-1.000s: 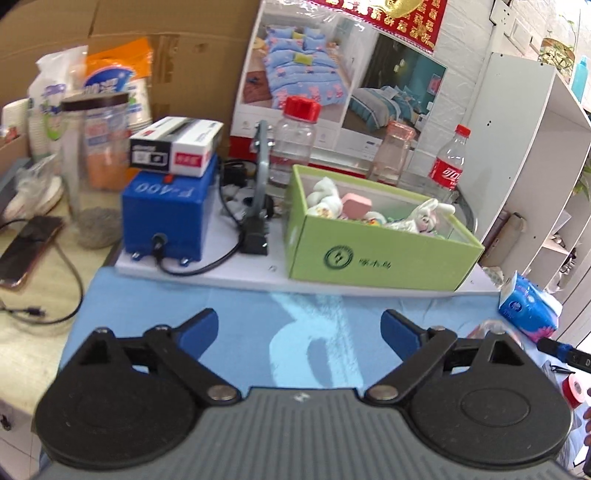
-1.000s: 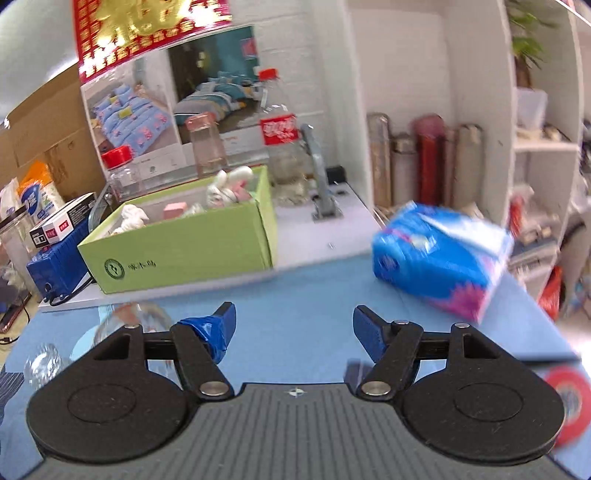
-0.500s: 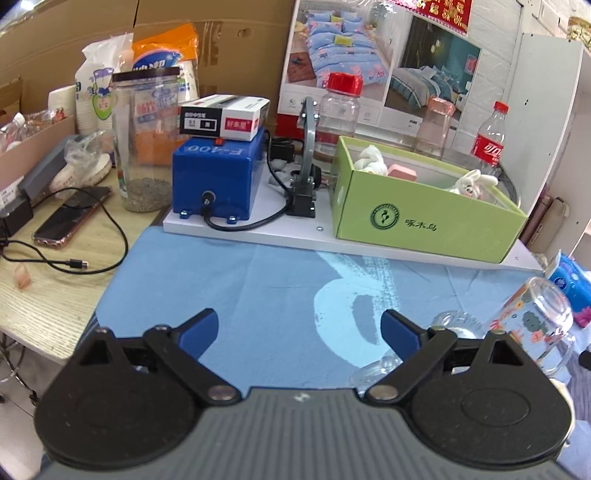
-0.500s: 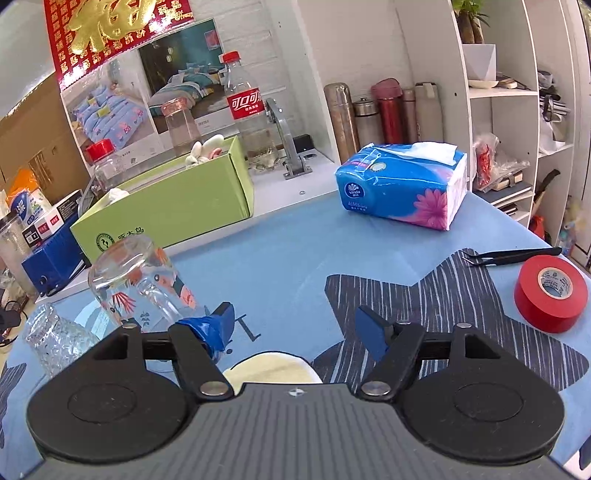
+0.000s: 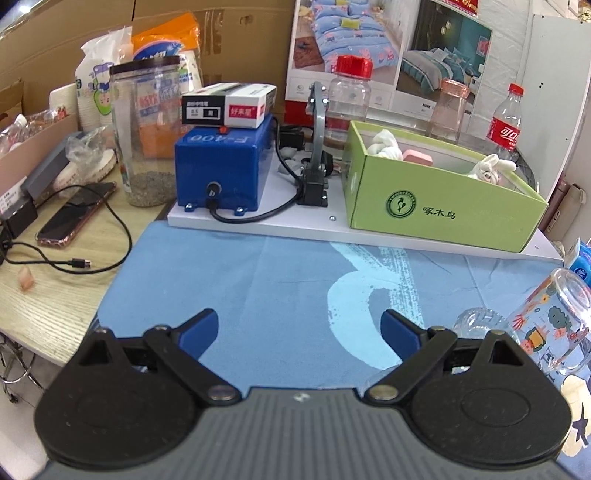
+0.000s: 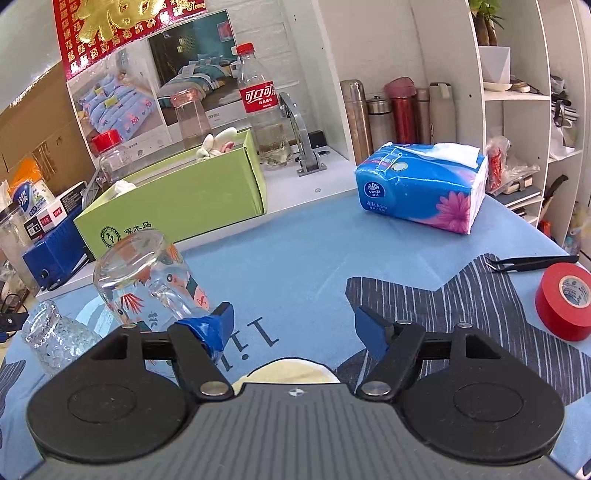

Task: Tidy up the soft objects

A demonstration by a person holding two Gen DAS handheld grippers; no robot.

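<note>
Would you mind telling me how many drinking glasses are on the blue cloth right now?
2. A printed glass lies tilted by the right gripper, and a smaller textured glass sits left of it. Both show at the left view's right edge; others may be hidden.

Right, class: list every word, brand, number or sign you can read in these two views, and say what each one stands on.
"F-400", upside down: blue box.
"啄木鸟": green box.
"可口可乐": cola bottle.
"Vinda": tissue pack.
"好来屋", "0.5": small carton.
"TEXTILE": bedding poster, tiny.
Unreadable: red banner, tape roll, bags.
</note>
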